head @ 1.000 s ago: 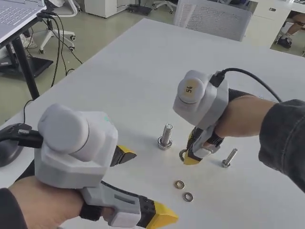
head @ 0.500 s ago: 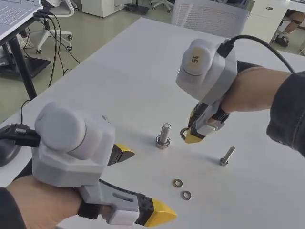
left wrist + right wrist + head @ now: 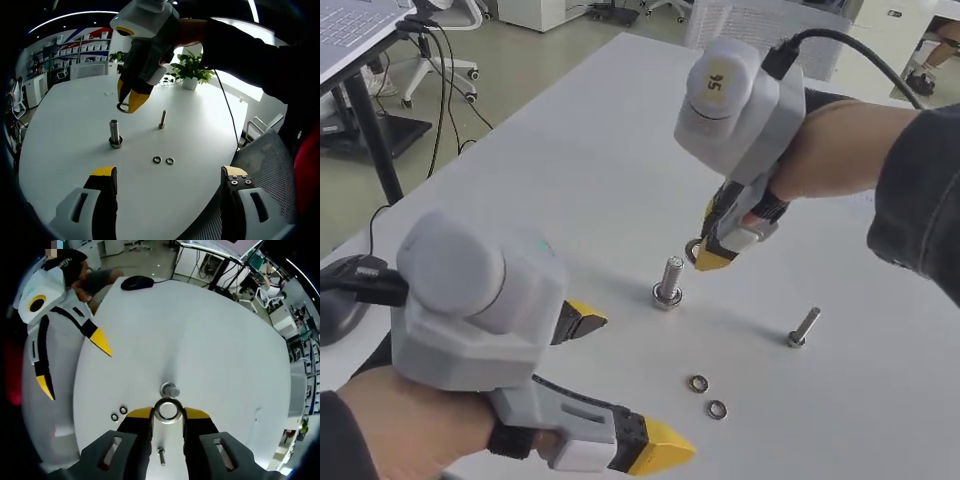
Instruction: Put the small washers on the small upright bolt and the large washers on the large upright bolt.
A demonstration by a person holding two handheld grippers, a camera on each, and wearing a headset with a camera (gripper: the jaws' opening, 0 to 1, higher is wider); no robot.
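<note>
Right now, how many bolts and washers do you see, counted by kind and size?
large bolt: 1
small bolt: 1
small washers: 2
large washer, held in the right gripper: 1
Total: 5

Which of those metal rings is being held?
The large washer, gripped by the right tool near the thick bolt; the two small washers lie flat.

The desk is smooth, matt white. The large upright bolt, large washer and small washers are bright, shiny metal. The left hand-held gripper and right hand-held gripper have matt grey plastic shells.
</note>
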